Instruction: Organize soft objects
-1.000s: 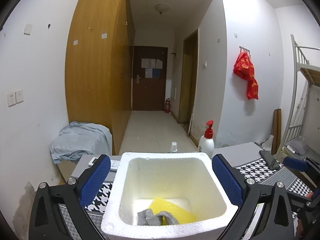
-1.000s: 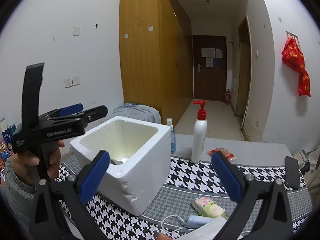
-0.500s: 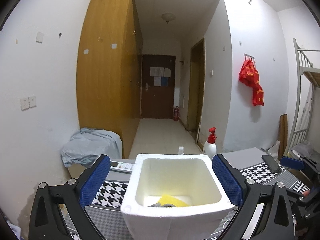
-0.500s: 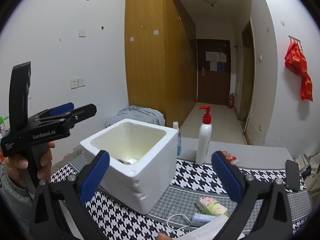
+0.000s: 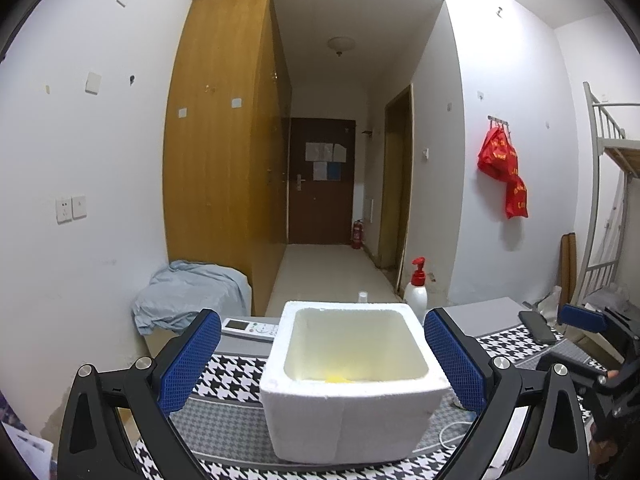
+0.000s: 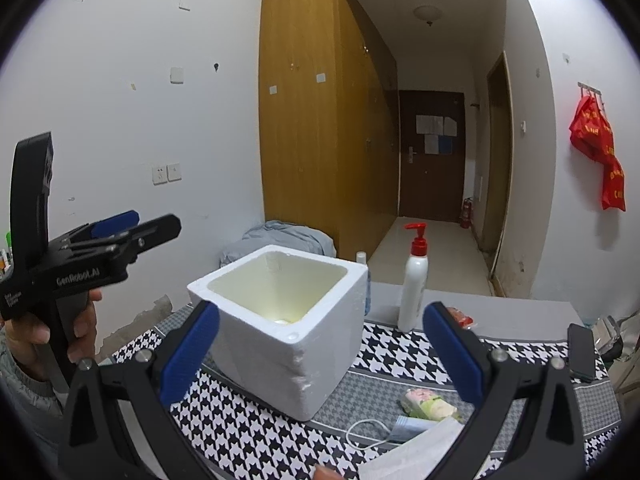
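White foam box (image 5: 352, 384) on houndstooth cloth (image 5: 224, 368). Left gripper (image 5: 322, 362) spread wide, holding nothing, framing the box. Right gripper (image 6: 320, 350) likewise released and empty. Left view alone shows a yellow scrap (image 5: 338, 378) at the box bottom, and a remote (image 5: 250, 326) behind the box. Right view alone shows a floral pack (image 6: 428, 402), white cable (image 6: 362, 434), and pale mask (image 6: 412, 454) on the cloth; pump bottle (image 6: 414, 280) stands behind.
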The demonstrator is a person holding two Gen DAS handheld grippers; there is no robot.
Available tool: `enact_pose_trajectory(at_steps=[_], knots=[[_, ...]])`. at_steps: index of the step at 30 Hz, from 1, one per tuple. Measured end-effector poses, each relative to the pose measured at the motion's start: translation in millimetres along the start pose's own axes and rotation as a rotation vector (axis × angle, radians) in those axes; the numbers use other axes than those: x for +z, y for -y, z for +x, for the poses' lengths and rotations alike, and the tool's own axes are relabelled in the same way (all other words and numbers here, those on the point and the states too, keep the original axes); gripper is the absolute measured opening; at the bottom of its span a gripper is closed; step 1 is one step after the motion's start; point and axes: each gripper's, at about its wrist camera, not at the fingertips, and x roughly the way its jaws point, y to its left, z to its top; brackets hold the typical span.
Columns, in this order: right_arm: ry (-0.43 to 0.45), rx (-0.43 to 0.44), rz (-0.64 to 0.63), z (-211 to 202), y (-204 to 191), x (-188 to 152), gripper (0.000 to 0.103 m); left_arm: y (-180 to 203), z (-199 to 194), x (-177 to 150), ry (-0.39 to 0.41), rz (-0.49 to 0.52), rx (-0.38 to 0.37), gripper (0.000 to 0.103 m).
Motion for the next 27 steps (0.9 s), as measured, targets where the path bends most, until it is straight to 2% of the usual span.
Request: enact_pose_trajectory(at_steps=[11, 27], knots=[[0.017, 0.010, 0.028, -14, -2, -1, 0.103, 6, -22, -9, 0.038, 0.001, -0.018, 0.102], [0.009, 0.023, 0.026, -23, -5, -9, 0.103, 12, -23, -26, 0.011, -0.016, -0.058, 0.102]])
